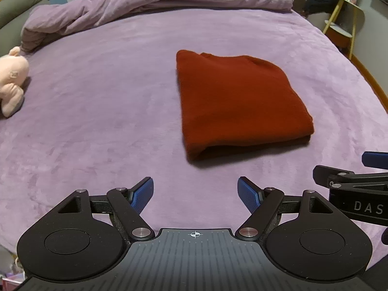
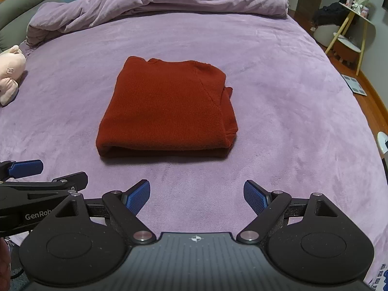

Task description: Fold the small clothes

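Sweater: red knit (image 2: 167, 109), folded into a thick rectangle, lying flat mid-bed on the purple cover (image 2: 278, 121)
Left gripper (image 1: 195, 195): nearest, fingers spread wide, holding nothing, short of the sweater
Right gripper (image 2: 196, 196): beside it, likewise spread and empty
Plush toy (image 1: 11, 82): pink, at left edge
Duvet (image 2: 169, 2): bunched along the far side

A bed (image 2: 278, 77) in a purple cover is carrying three things. A folded red sweater (image 2: 167, 111) is lying near its middle, a bunched purple duvet (image 2: 157, 2) is lying along its far edge, and a pink plush (image 2: 9, 72) is sitting at its left edge.
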`<state>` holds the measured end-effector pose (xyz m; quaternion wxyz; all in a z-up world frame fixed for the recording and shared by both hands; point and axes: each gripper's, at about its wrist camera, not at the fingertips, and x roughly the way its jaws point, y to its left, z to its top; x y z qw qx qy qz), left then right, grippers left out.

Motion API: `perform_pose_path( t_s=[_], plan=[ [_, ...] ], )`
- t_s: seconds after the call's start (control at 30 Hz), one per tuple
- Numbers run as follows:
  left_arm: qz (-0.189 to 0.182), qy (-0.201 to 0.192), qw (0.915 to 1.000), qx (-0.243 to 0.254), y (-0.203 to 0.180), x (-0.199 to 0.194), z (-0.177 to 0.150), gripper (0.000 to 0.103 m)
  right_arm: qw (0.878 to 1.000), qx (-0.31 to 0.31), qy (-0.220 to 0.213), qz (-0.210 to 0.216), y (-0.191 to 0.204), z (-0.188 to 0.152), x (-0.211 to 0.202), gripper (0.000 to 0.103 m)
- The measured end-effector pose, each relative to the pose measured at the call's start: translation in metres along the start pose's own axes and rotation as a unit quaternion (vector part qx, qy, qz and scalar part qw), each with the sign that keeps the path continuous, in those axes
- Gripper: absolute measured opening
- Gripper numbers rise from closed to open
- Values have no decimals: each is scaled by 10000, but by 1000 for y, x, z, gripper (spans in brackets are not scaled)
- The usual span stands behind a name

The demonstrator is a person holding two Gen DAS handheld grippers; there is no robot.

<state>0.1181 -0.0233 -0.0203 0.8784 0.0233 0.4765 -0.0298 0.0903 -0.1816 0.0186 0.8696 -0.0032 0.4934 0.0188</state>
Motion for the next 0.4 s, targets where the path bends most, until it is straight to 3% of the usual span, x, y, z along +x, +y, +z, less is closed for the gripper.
perform_pose_path(
  t_s=[0.23, 0.4],
  plan=[
    [96, -272, 9995, 144, -4, -3, -4, 82, 10000, 30, -21, -49, 0, -1, -1, 85],
    [244, -175, 9991, 287, -8, -2, -4, 82, 9999, 75, -23, -94, 1, -2, -1, 85]
  ],
)
